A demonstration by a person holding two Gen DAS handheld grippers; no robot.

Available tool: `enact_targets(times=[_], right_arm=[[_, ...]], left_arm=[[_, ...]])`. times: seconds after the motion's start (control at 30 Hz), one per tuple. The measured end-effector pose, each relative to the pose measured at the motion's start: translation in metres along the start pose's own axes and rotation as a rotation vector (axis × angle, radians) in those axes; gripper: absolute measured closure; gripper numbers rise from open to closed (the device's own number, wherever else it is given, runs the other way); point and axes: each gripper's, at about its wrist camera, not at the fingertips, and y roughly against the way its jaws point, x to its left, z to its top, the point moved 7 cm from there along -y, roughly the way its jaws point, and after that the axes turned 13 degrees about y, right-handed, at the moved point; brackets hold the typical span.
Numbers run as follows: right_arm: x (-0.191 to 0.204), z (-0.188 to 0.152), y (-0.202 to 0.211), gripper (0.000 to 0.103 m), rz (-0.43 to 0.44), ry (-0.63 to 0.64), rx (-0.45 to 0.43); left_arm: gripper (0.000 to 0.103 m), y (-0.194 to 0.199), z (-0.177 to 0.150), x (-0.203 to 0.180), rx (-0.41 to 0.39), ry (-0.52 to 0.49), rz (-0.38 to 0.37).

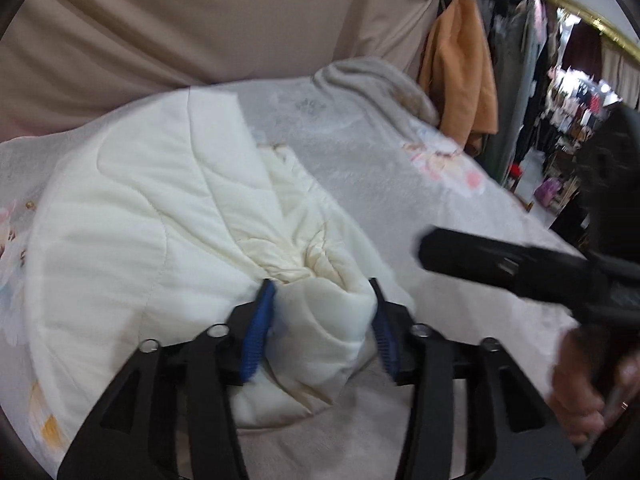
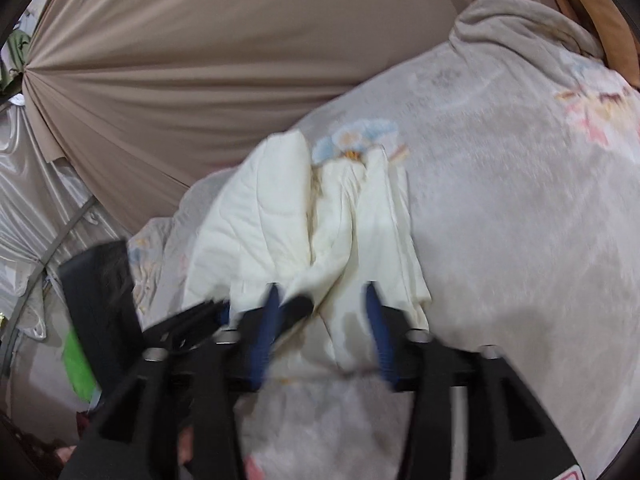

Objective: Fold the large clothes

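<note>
**Quilted garment gathered between two grippers on a bed**

Garment, cream and quilted, lies in a loose heap on a pale floral blanket that covers the bed, with a beige curtain behind it. Padded cloth of this kind is judged soft, bulky and light; it should compress readily under the pads but spring back, and thick folds are likely to slip out unless a full bunch is taken. Best hold is judged to be a seam or hem edge, where the layers are thinnest, rather than the puffed middle.

Left gripper stands with its jaws wide apart, a thick bunch of the garment filling the gap between the blue pads. Whether the pads actually press the cloth cannot be told: the bunch touches or nearly touches both, but motion blur hides the contact. Right gripper, seen in its own view, also has its jaws apart, straddling a narrower, creased edge of the garment; the cloth lies between the pads without clearly being pinched. One finger of the left gripper crosses just in front of the right gripper's left pad, so the two tools work close together at the near end of the heap.
</note>
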Motion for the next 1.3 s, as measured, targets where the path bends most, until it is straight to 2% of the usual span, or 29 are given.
enact_targets(times=[0.03,0.1,0.17,0.23,0.3,0.4,0.47,0.57,0.63,0.67,0.7,0.77,0.83,0.9,1.0,1.1,1.2,1.3], right_arm=[[-0.001,0.009,-0.005,0.041,-0.002,0.010,-0.001],[0.004,0.020,-0.015,0.037,0.009,0.021,0.018],[0.009,0.027,-0.023,0.033,0.038,0.013,0.032],[0.013,0.033,-0.033,0.031,0.073,-0.003,0.043],[0.018,0.039,-0.047,0.030,0.113,-0.025,0.066],[0.029,0.043,-0.064,0.026,0.170,-0.055,0.106],[0.040,0.046,-0.075,0.024,0.176,-0.045,0.136],[0.053,0.047,-0.093,0.023,0.133,0.018,0.189],[0.061,0.049,-0.105,0.040,0.081,0.082,0.214],[0.065,0.051,-0.108,0.062,0.057,0.119,0.213],[0.069,0.056,-0.108,0.074,0.042,0.156,0.198],[0.072,0.068,-0.095,0.080,0.071,0.182,0.134],[0.067,0.079,-0.073,0.081,0.093,0.193,0.046],[0.048,0.078,-0.062,0.081,0.080,0.171,0.014],[-0.010,0.053,-0.075,0.081,0.051,0.042,0.067],[-0.051,0.023,-0.091,0.079,0.084,-0.068,0.106],[-0.064,0.008,-0.096,0.077,0.108,-0.108,0.116],[-0.059,0.008,-0.095,0.071,0.090,-0.086,0.118]], left_arm=[[0.041,0.012,0.001,0.000,-0.010,0.005,-0.015],[0.034,0.042,0.002,0.004,-0.040,0.023,-0.039],[0.022,0.073,0.004,0.015,-0.080,0.060,-0.047],[0.016,0.104,0.008,0.037,-0.132,0.119,-0.045],[0.015,0.123,0.012,0.066,-0.166,0.193,0.008],[0.015,0.130,0.015,0.102,-0.180,0.262,0.084],[0.016,0.126,0.014,0.119,-0.175,0.284,0.138],[0.016,0.114,0.011,0.131,-0.159,0.299,0.169],[0.016,0.110,0.011,0.131,-0.153,0.303,0.168],[0.016,0.109,0.013,0.131,-0.152,0.302,0.168],[0.016,0.107,0.016,0.128,-0.154,0.298,0.163],[0.016,0.107,0.022,0.121,-0.165,0.284,0.147],[0.016,0.105,0.029,0.111,-0.173,0.257,0.136],[0.016,0.096,0.033,0.100,-0.164,0.228,0.118],[0.016,0.069,0.034,0.084,-0.123,0.188,0.108],[0.020,0.035,0.026,0.078,-0.059,0.167,0.128],[0.020,0.017,0.018,0.083,-0.064,0.153,0.209],[0.019,0.009,0.013,0.090,-0.058,0.160,0.234]])
